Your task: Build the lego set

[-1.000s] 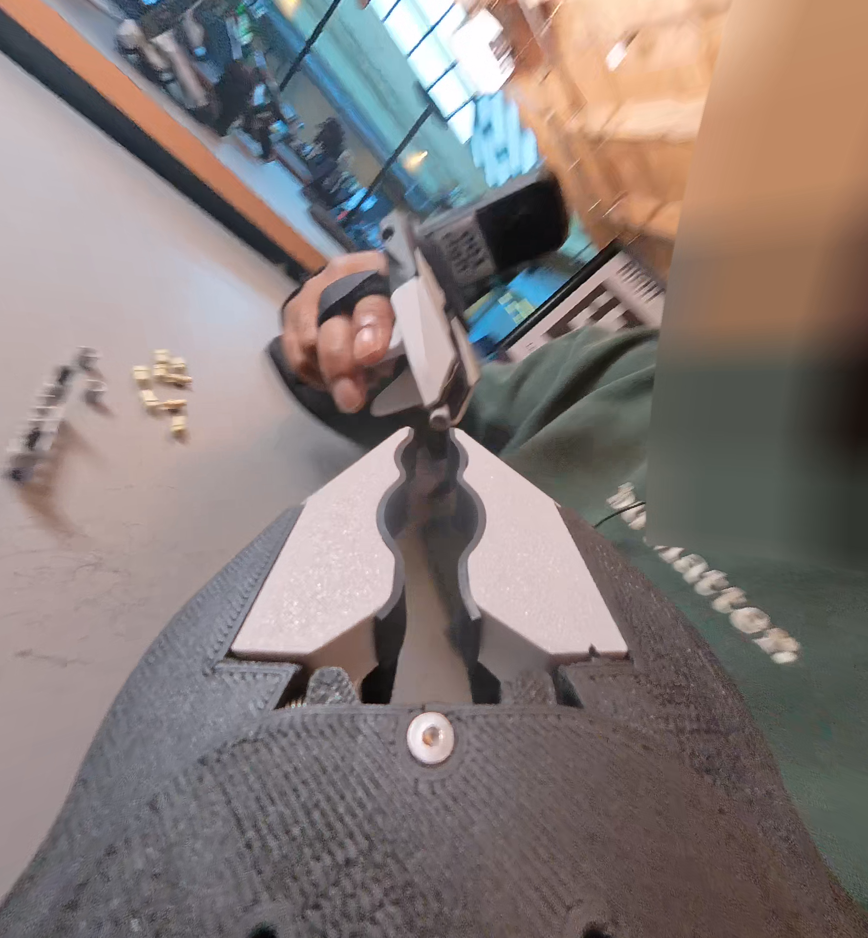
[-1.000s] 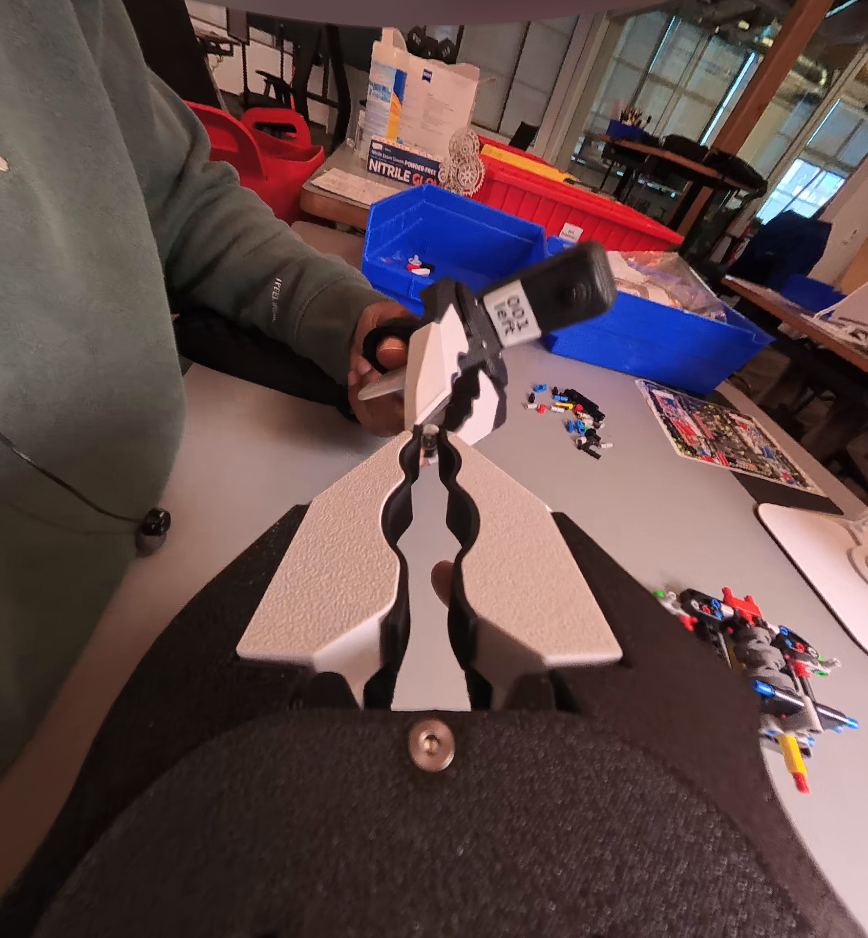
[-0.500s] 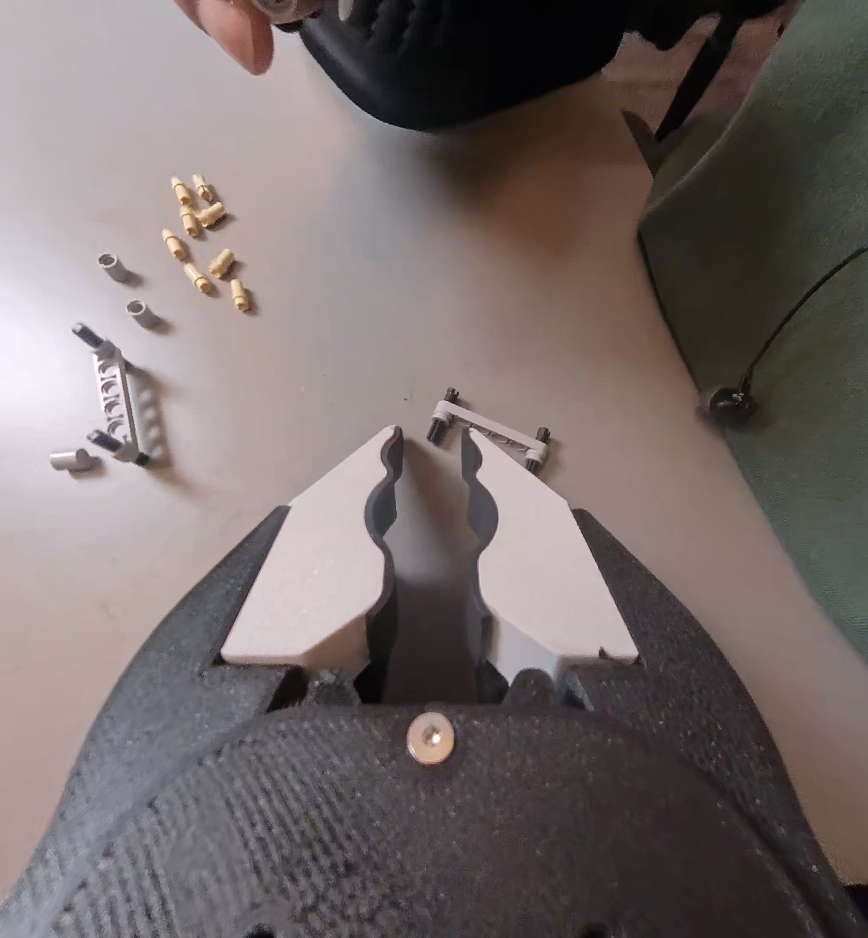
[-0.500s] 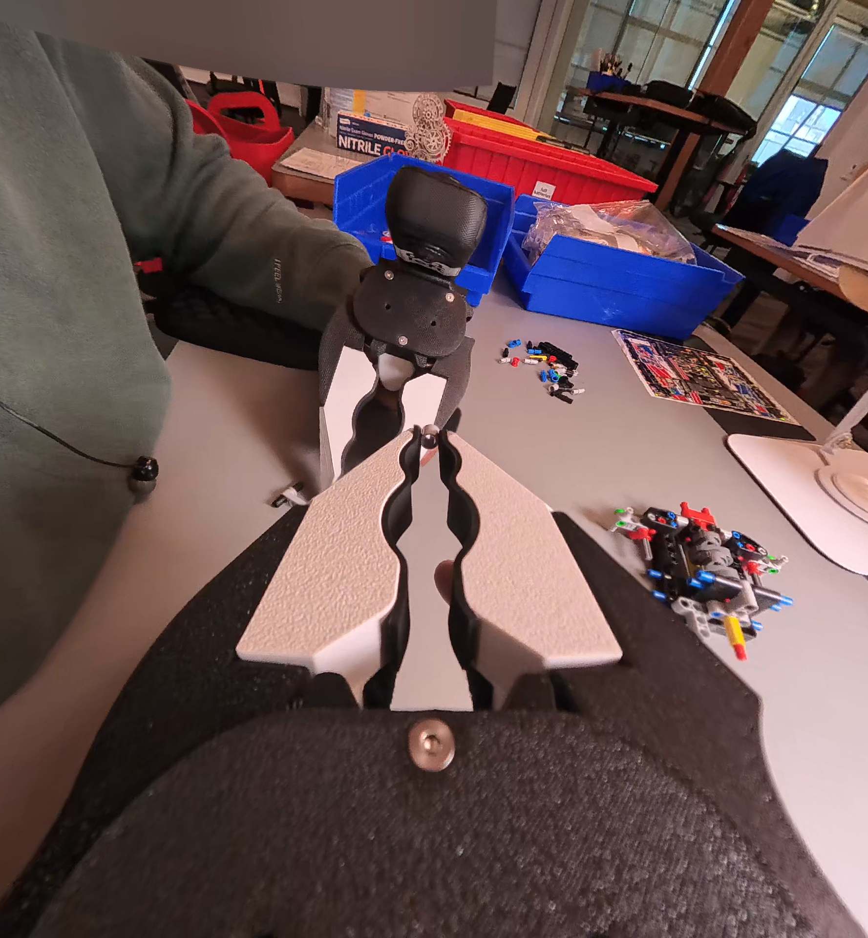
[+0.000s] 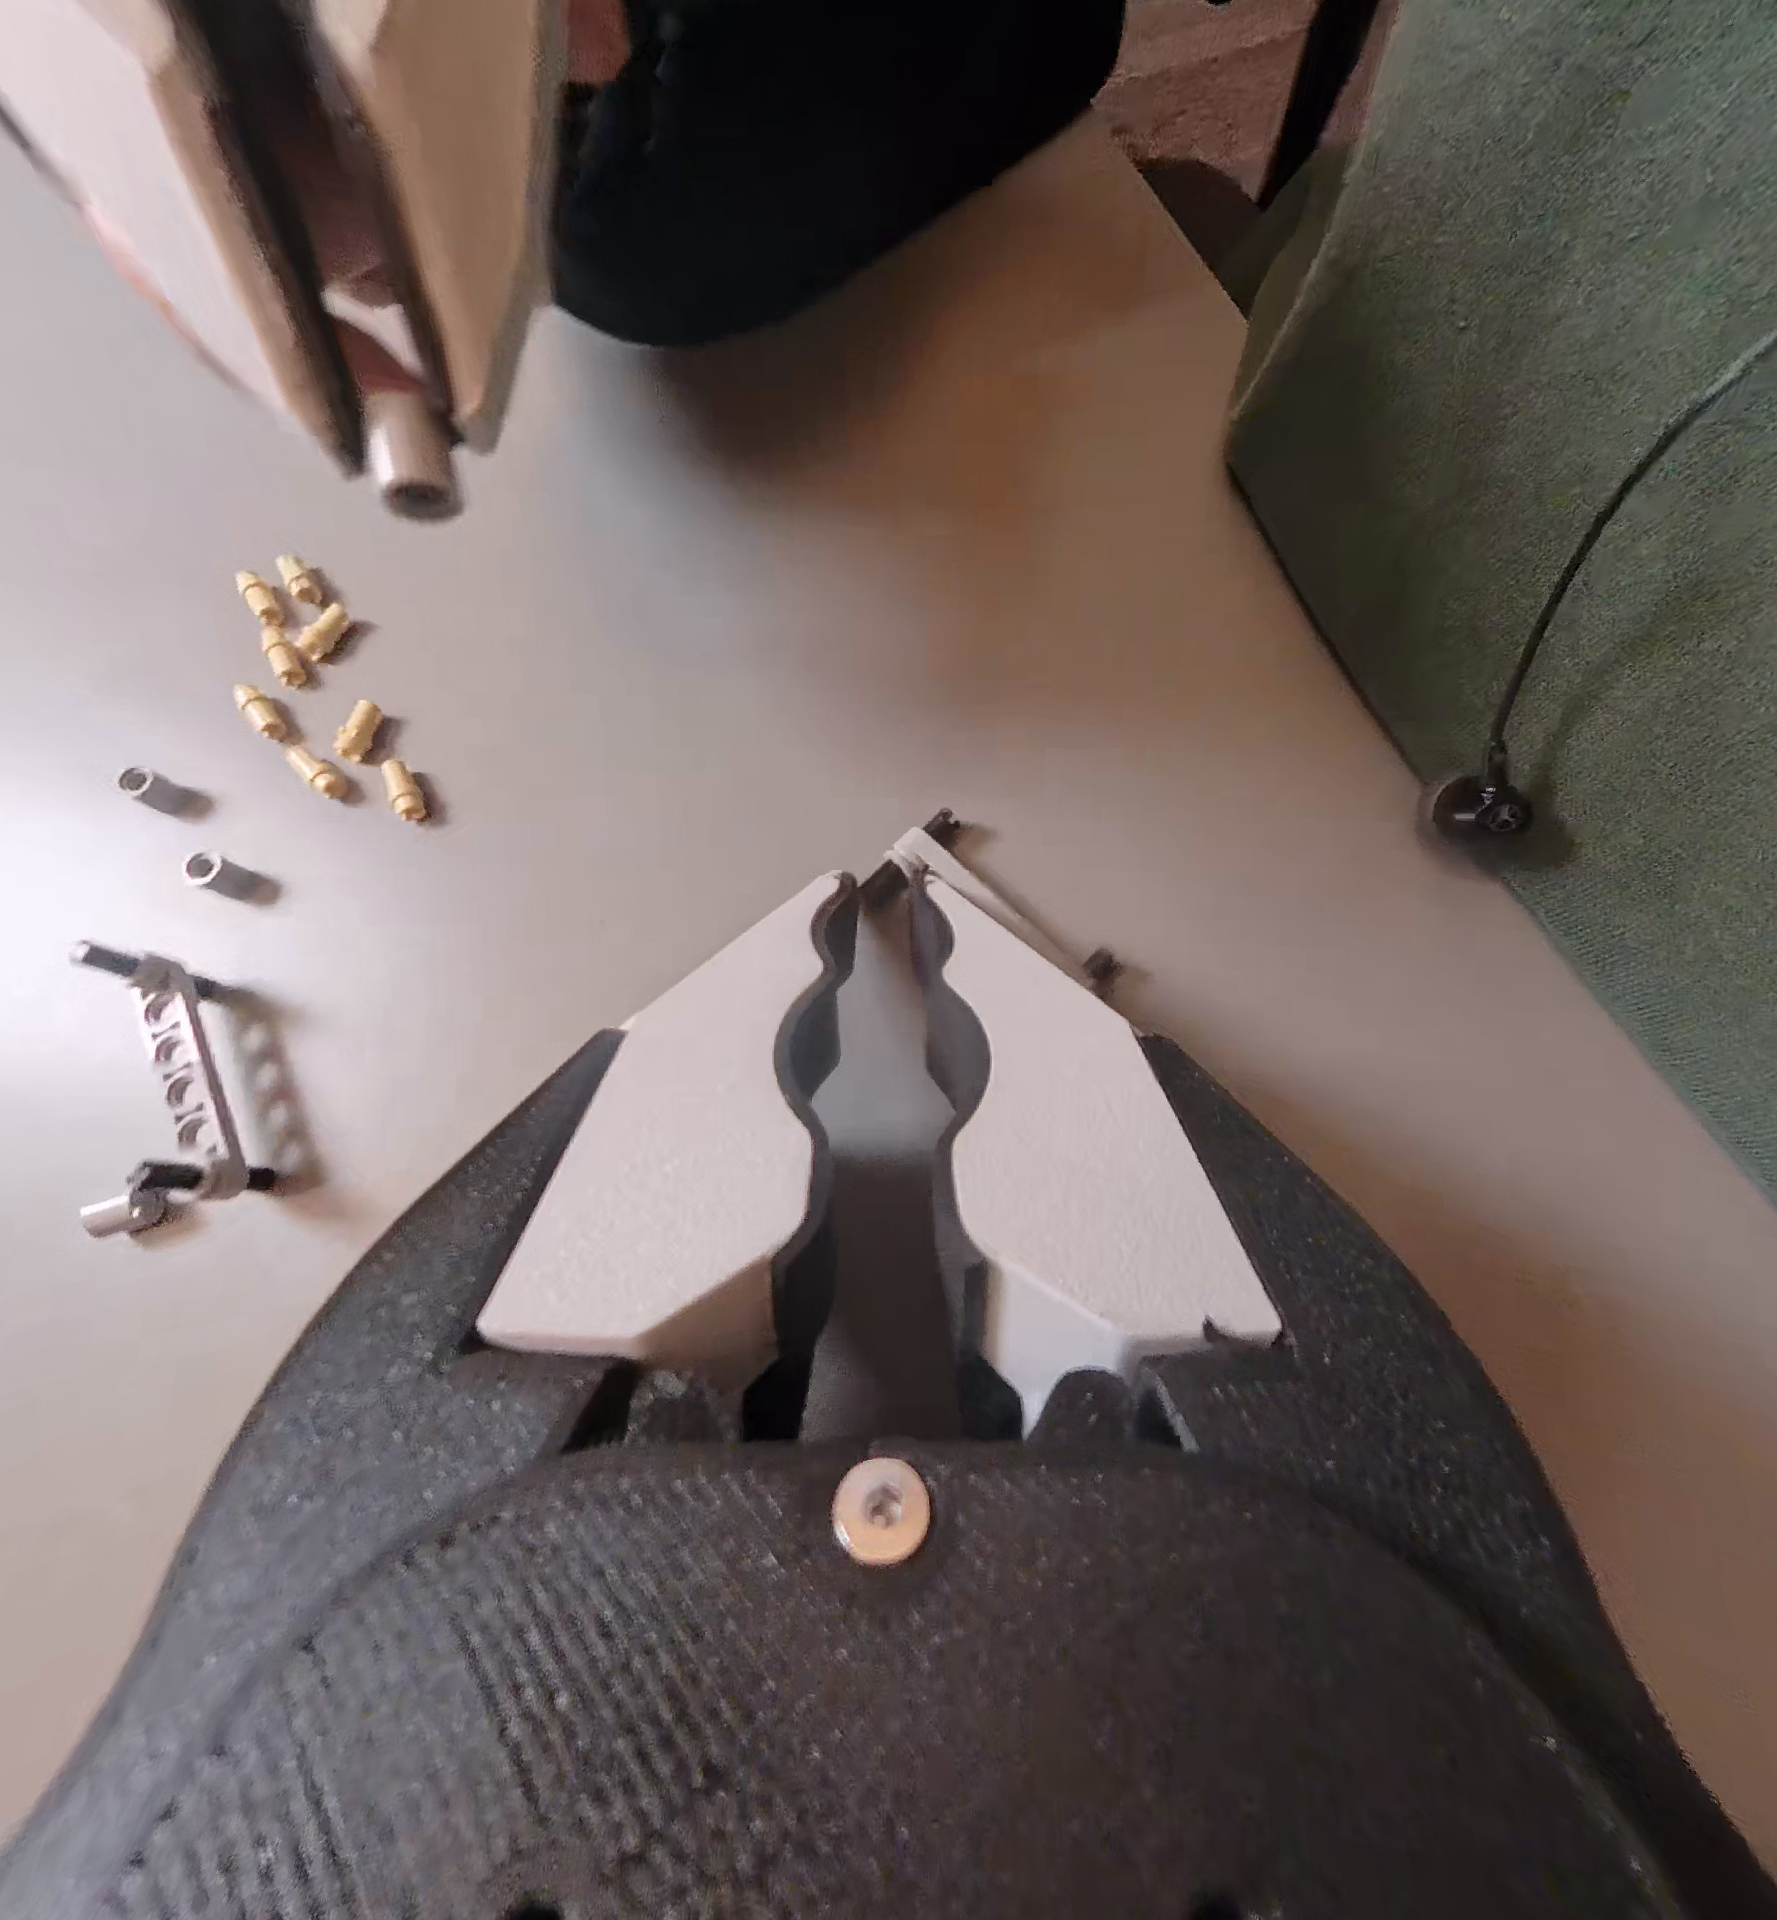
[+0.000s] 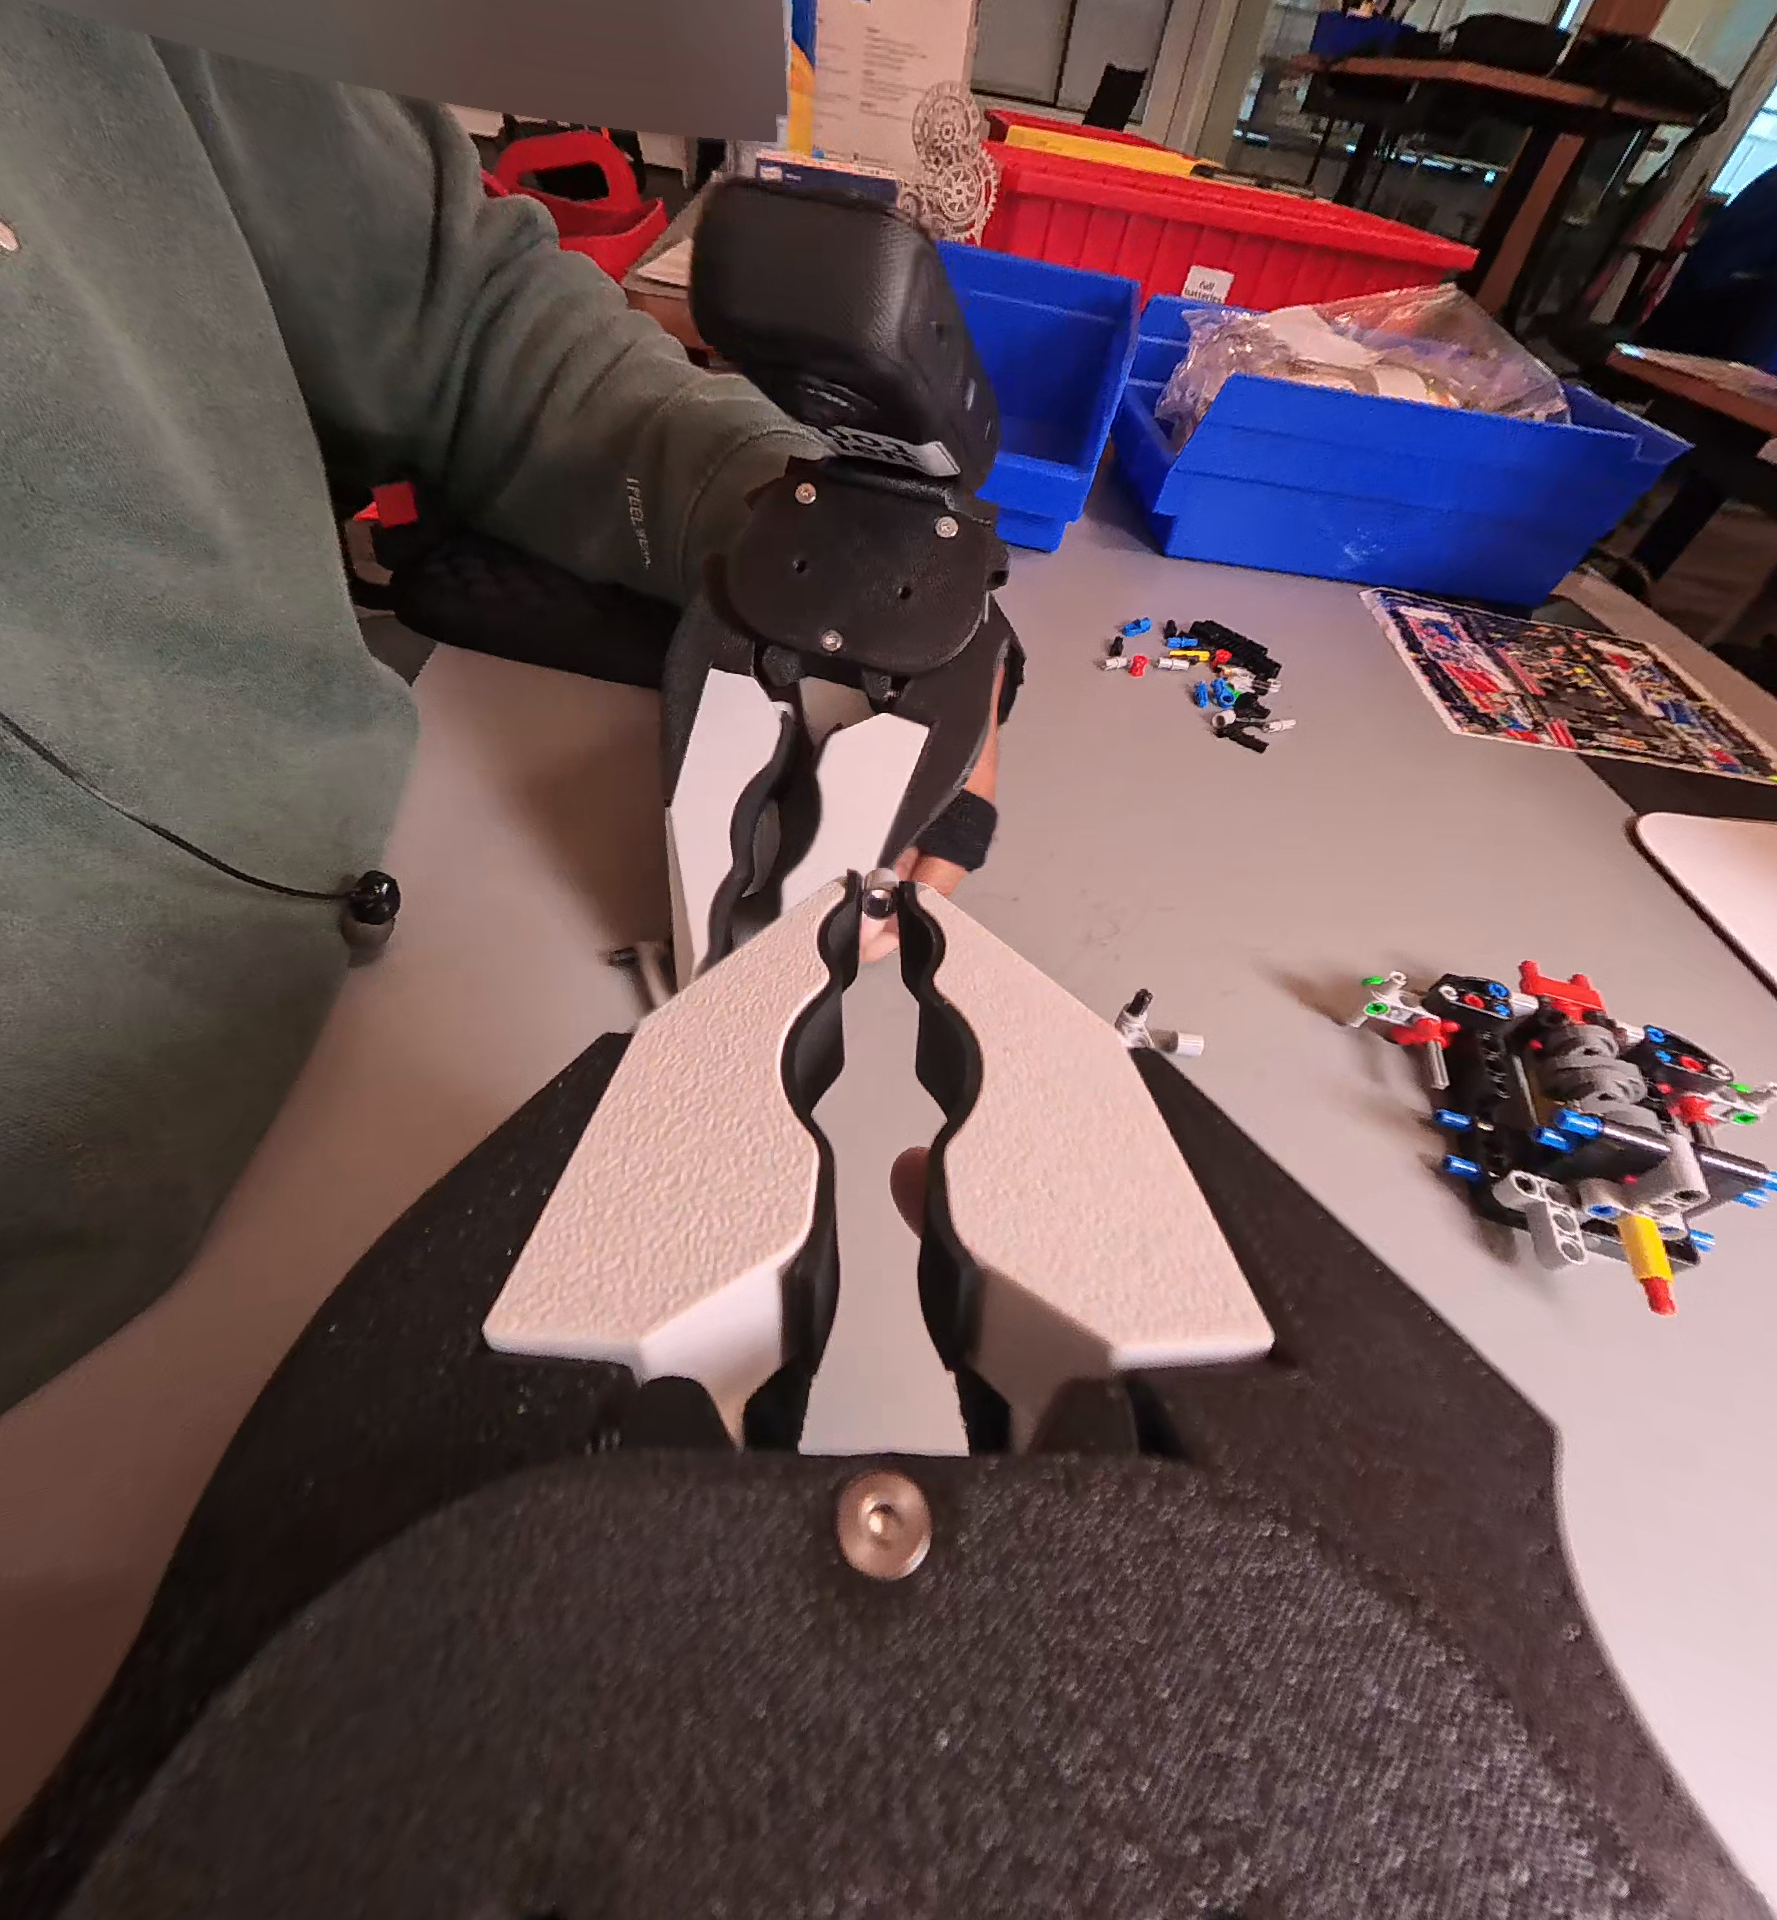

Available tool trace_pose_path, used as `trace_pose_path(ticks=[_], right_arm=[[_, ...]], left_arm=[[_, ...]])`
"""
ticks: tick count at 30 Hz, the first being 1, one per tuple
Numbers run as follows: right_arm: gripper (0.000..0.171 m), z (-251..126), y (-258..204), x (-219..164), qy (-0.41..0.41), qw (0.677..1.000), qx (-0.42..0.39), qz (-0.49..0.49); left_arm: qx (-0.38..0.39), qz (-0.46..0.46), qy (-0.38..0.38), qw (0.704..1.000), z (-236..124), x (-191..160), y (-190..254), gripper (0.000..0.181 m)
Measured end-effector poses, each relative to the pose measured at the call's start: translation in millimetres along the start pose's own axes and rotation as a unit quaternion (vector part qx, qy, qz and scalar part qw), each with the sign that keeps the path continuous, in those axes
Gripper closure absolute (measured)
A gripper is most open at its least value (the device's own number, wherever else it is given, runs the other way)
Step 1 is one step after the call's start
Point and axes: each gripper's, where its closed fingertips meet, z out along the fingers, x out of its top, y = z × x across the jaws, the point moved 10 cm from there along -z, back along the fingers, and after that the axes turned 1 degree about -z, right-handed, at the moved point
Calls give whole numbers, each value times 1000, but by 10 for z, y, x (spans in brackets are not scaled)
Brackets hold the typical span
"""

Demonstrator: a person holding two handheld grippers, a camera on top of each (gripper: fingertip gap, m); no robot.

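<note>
Since a moment ago, the left gripper (image 5: 886,888) is dropping onto the grey beam (image 5: 1003,902) lying on the surface (image 5: 759,623), its fingers nearly together, straddling the beam's near end pin; a firm clamp is unclear. Its long axis runs away rightward. The right gripper (image 6: 876,902) is pinching a small grey sleeve (image 5: 408,465), hovering well apart.

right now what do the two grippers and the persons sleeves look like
Both the left gripper and right gripper have a black textured body, a silver screw at centre, and pale grey angular fingers lined with wavy black pads. The left one carries a black camera. The person wears a green sweatshirt sleeve.
</note>
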Motion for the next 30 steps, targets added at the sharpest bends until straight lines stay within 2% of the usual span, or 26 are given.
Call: trace_pose_path(ticks=[4,7,11,15,21,30], right_arm=[[167,-11,21,-14,1,1000,-2,8],[167,-28,40,-32,-3,1000,-10,11],[167,-43,57,-51,-9,1000,-16,14],[167,-33,59,-66,-16,1000,-14,15],[167,-35,51,-60,-16,1000,-10,15],[167,-61,69,-82,-15,1000,-11,23]], left_arm=[[-19,26,-3,999,42,34,41,179],[-25,-7,-4,1000,25,20,28,179],[9,-28,-4,1000,-58,-48,46,179],[24,-39,-10,999,-105,-68,73,166],[-16,-28,1,999,-88,-50,-1,159],[-88,14,-13,996,-3,7,-137,168]])
